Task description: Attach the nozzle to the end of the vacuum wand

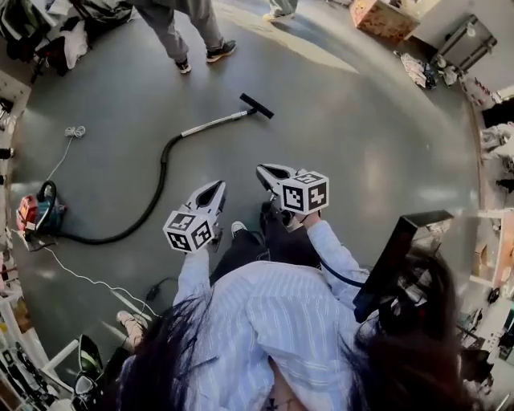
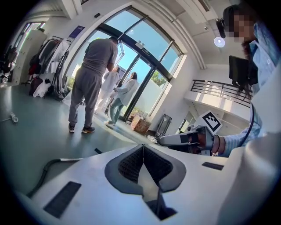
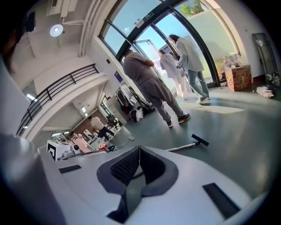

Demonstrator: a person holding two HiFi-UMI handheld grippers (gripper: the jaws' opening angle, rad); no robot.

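Observation:
A metal vacuum wand [image 1: 213, 123] lies on the grey floor, with a black nozzle [image 1: 257, 105] at its far end; whether the two are joined I cannot tell. A black hose [image 1: 152, 201] curves from the wand to the red and teal vacuum body [image 1: 36, 213] at the left. My left gripper [image 1: 215, 189] and right gripper [image 1: 267, 171] are held in the air, well short of the wand, both shut with nothing in them. The wand [image 3: 180, 148] and nozzle [image 3: 200, 140] show ahead in the right gripper view, beyond the shut right gripper [image 3: 139, 149]. The left gripper [image 2: 143, 147] shows its pads together.
A person in grey trousers [image 1: 185, 32] stands just beyond the nozzle, and two more people [image 3: 184, 61] stand by the glass doors. A white cable [image 1: 76, 277] runs over the floor at the left. A cardboard box [image 1: 384, 18] and clutter line the far and right edges.

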